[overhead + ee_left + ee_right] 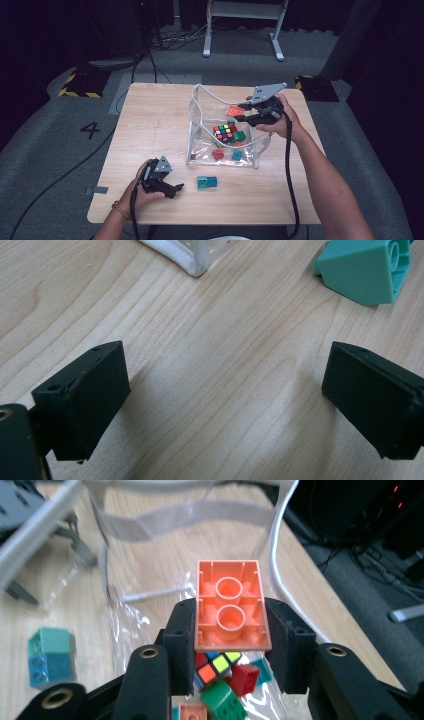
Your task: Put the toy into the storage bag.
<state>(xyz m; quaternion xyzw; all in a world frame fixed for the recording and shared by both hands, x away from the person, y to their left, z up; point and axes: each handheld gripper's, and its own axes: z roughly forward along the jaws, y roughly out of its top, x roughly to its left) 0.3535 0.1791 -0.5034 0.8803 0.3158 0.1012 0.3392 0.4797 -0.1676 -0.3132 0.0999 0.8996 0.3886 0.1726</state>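
The orange brick (231, 605) sat pinched between the pads of my right gripper (230, 630), hollow side up, right over the open clear bag (200, 100). Below it lay the puzzle cube (224, 132) and other bricks. I thought the brick could slip, since only its sides were squeezed. It might also hit the floppy bag rim and drop onto the bench (150, 125). My left gripper (225, 405) rested wide apart and empty near the teal blocks (206, 183).

A puzzle cube (225, 132) lies in the bag (200, 105), blocks (206, 183) before it.
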